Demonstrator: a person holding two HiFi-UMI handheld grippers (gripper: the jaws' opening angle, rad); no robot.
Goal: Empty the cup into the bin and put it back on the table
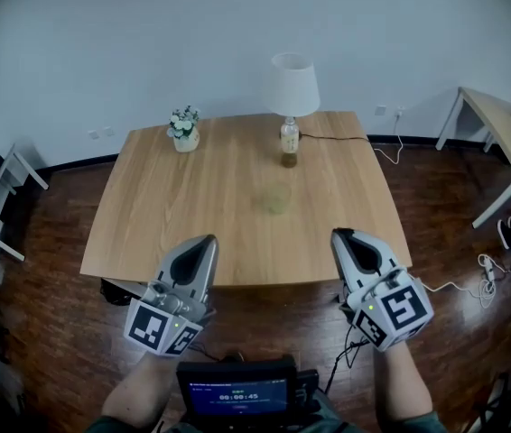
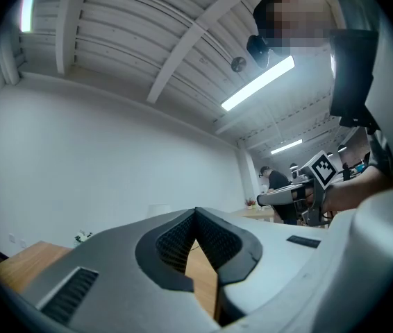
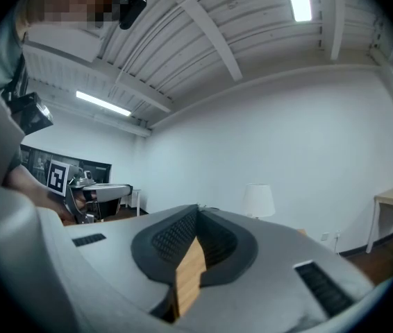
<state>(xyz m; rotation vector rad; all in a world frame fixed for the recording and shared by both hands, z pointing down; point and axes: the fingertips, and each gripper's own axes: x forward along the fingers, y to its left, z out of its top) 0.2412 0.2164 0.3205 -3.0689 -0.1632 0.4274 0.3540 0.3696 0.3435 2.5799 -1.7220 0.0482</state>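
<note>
Cup (image 1: 274, 197): pale, see-through, standing on the wooden table (image 1: 165, 206) a little right of its middle, on the near side of the bottle (image 1: 289, 142).
Cup vs grippers: farther across the table than both gripper tips, about midway between the lines of the 2, well apart from each; nothing touches it.
Cup orientation: upright, long axis vertical, round mouth facing up; it is too faint in the head view to make out any contents.
Left gripper (image 1: 208, 240): held over the near table edge, nose toward the far side; jaws together at the tips, nothing between them, only a wedge of table wood showing through the gap behind the tips in the left gripper view.
Right gripper (image 1: 340, 234): beside the near right part of the table edge, also pointing across the table; jaws closed tip to tip, empty.
Hands: 1 forearm behind each gripper at the bottom of the head view, with a small lit screen (image 1: 237, 395) between them.
Other items on the table: white-shaded lamp (image 1: 293, 84) at the far edge just behind the bottle; small flower pot (image 1: 184, 129) at the far left corner.
</note>
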